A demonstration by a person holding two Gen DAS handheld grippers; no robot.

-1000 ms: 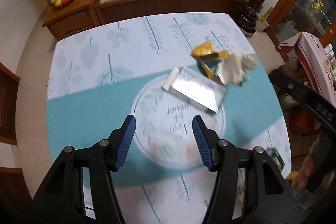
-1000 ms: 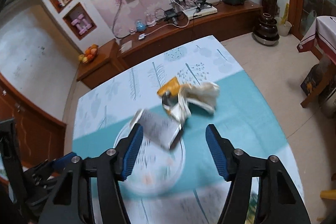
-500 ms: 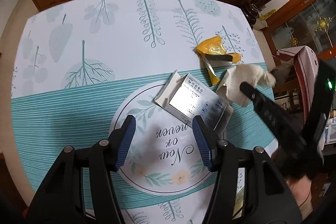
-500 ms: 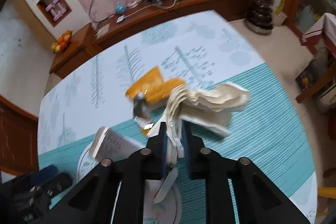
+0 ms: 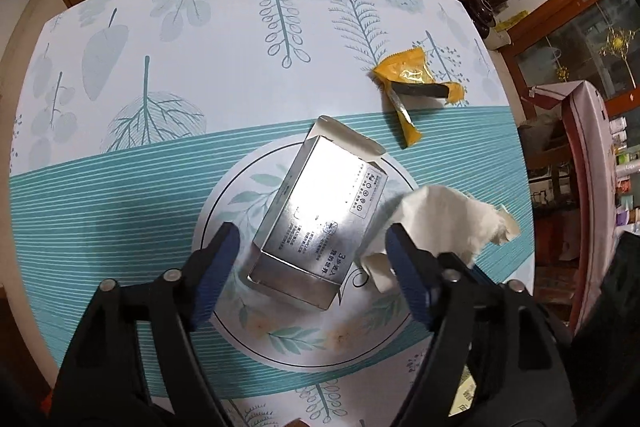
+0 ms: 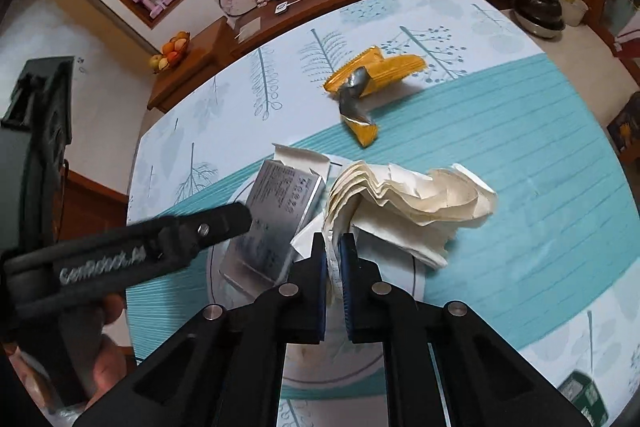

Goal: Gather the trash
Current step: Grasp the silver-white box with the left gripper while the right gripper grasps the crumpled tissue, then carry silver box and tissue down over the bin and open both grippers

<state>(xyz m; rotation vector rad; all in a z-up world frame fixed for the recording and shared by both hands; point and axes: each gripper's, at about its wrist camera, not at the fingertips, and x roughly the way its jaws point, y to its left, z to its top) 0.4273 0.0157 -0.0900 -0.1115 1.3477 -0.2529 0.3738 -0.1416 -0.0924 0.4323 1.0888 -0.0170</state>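
Right tool [image 6: 334,259] clenched on edge of crumpled white paper [image 6: 416,199], which lies on the bench [image 6: 520,155] beside the silver box [image 5: 320,219]. Left tool [image 5: 312,263] opening, pads straddling near end of that box, not touching it. Yellow wrapper [image 5: 412,79] farther back on the bench, apart from both.

Green packet [image 6: 580,393] at the table edge (print too blurred to read)

Black plastic left claw [image 5: 312,263], blue ribbed pads [image 5: 404,271], silver screws, matching right claw [image 6: 332,259]
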